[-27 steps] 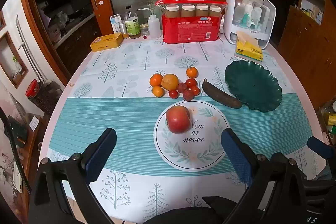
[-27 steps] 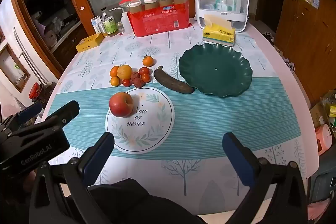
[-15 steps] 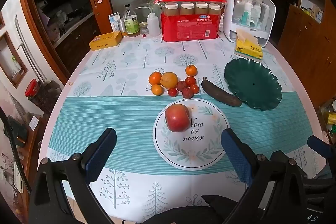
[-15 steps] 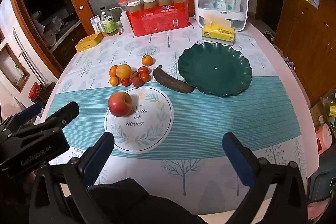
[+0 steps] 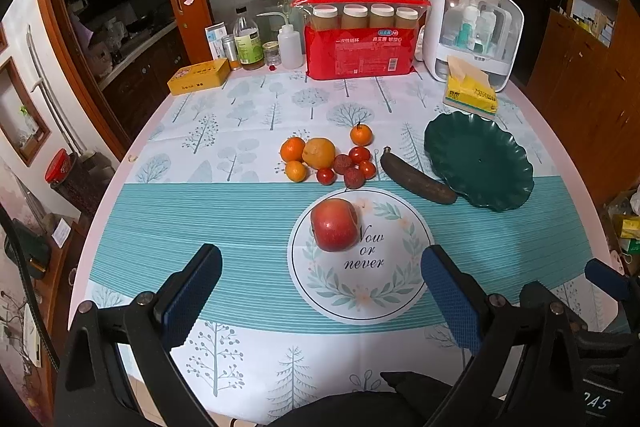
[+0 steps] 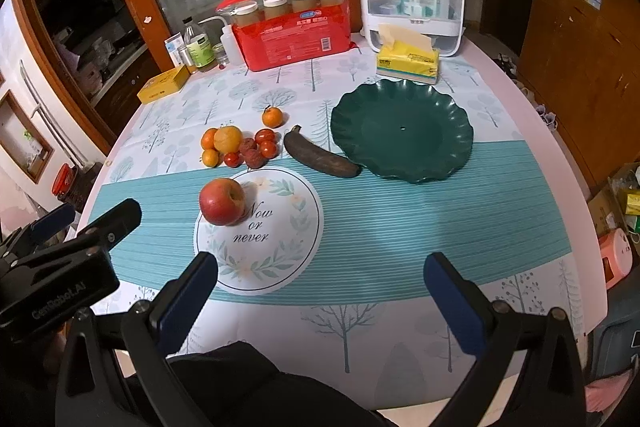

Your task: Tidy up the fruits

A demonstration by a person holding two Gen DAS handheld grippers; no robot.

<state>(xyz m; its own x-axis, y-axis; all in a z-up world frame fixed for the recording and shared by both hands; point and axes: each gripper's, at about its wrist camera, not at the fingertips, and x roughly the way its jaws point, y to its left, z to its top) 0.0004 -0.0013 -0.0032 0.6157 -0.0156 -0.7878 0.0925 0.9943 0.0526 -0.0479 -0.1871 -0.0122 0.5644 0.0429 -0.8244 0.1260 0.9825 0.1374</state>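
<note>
We hold the left gripper (image 5: 320, 291) and right gripper (image 6: 320, 291) spread wide and empty, ready to reach. The red apple (image 5: 334, 224) sits on the round mat (image 5: 362, 291); the blackened banana (image 5: 416, 179) touches the empty green plate (image 5: 480, 163).

Ahead of our left gripper (image 5: 320, 291), between its open jaws, we find the apple (image 5: 334, 224) on the round mat (image 5: 362, 287). Beyond it lies the small-fruit cluster (image 5: 328, 157); right of that, the banana (image 5: 418, 178) touches the scalloped plate (image 5: 480, 159), which sits ahead of our right gripper (image 6: 320, 291).
</note>
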